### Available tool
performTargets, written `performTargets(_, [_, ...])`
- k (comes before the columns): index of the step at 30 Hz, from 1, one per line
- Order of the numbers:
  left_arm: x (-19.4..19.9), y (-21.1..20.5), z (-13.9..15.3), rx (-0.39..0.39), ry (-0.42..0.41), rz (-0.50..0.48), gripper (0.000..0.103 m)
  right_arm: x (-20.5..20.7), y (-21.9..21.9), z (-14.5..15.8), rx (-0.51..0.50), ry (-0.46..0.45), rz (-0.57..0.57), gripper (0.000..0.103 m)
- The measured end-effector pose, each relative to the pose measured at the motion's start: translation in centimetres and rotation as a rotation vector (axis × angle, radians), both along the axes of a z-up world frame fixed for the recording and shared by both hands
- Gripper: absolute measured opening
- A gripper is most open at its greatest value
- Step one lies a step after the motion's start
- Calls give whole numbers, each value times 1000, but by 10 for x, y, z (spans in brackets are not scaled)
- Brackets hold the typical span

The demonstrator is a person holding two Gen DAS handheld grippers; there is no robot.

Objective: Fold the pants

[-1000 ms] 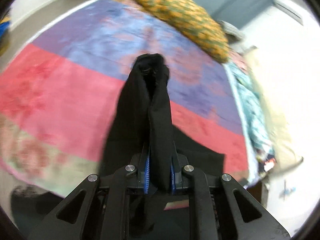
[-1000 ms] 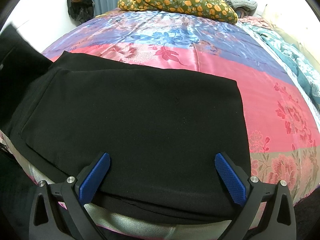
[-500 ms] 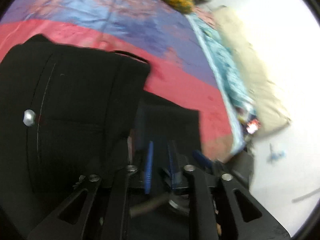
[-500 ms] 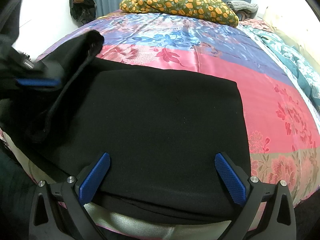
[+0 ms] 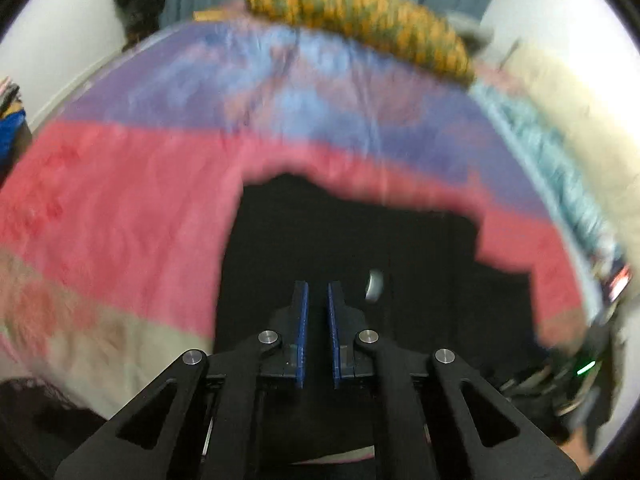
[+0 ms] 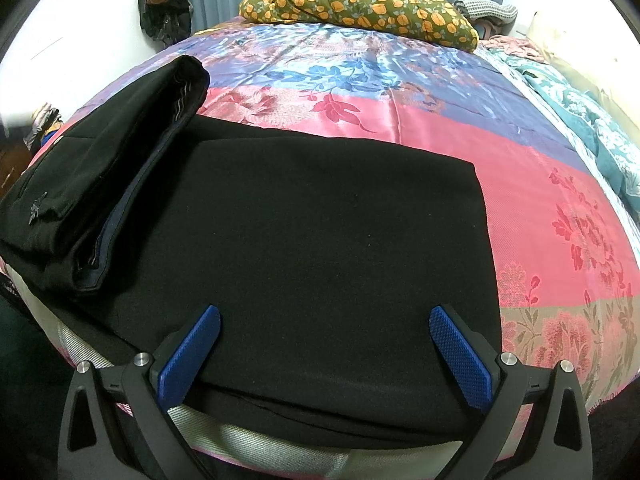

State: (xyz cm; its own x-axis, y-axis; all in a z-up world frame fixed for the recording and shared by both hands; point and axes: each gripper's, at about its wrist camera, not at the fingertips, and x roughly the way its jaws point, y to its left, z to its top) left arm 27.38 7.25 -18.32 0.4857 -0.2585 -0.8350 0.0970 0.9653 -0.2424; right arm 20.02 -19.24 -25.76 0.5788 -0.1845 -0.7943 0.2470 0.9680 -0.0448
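The black pants (image 6: 320, 240) lie flat on the bedspread (image 6: 400, 92) near its front edge, with one end folded back into a thick roll along their left side; the right gripper (image 6: 324, 352) hovers over the near hem, fingers spread wide; the left gripper (image 5: 316, 320) hangs above the dark cloth, fingers narrow with nothing between; a flowered pillow (image 6: 360, 4) sits beyond.

Pants (image 6: 320, 240) — matt black woven cloth. Bedspread (image 6: 540, 200) — glossy satin with floral weave. Pillow (image 6: 360, 4), at 12 o'clock: matt printed cotton. Right gripper (image 6: 324, 344) pads: textured blue rubber.
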Motion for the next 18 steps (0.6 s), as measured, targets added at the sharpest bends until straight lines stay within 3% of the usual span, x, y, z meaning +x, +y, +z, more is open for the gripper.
performTargets(2, [-8, -19, -17, 58, 0, -31, 6, -1, 0, 0, -1, -3, -2, 103])
performTargets(4, [-22, -49, -18, 203, -106, -78, 0, -1, 1, -1, -4, -6, -2, 103])
performTargets(6, [-27, -57, -15, 283, -142, -100, 0, -3, 0, -1, -3, -13, -1, 103])
performTargets(11, [-24, -30, -15, 159, -124, -87, 0, -4, -5, 6, 34, 4, 20, 103])
performTargets(14, [-24, -24, -20, 93, -129, -81, 2, -15, -17, 27, 222, -107, 5, 102])
performTargets(16, [-27, -20, -22, 52, -133, -77, 4, -19, -24, 43, 432, -232, 43, 102])
performTargets(18, [-28, -13, -18, 0, -126, -66, 14, -10, -27, 47, 606, -269, 99, 102])
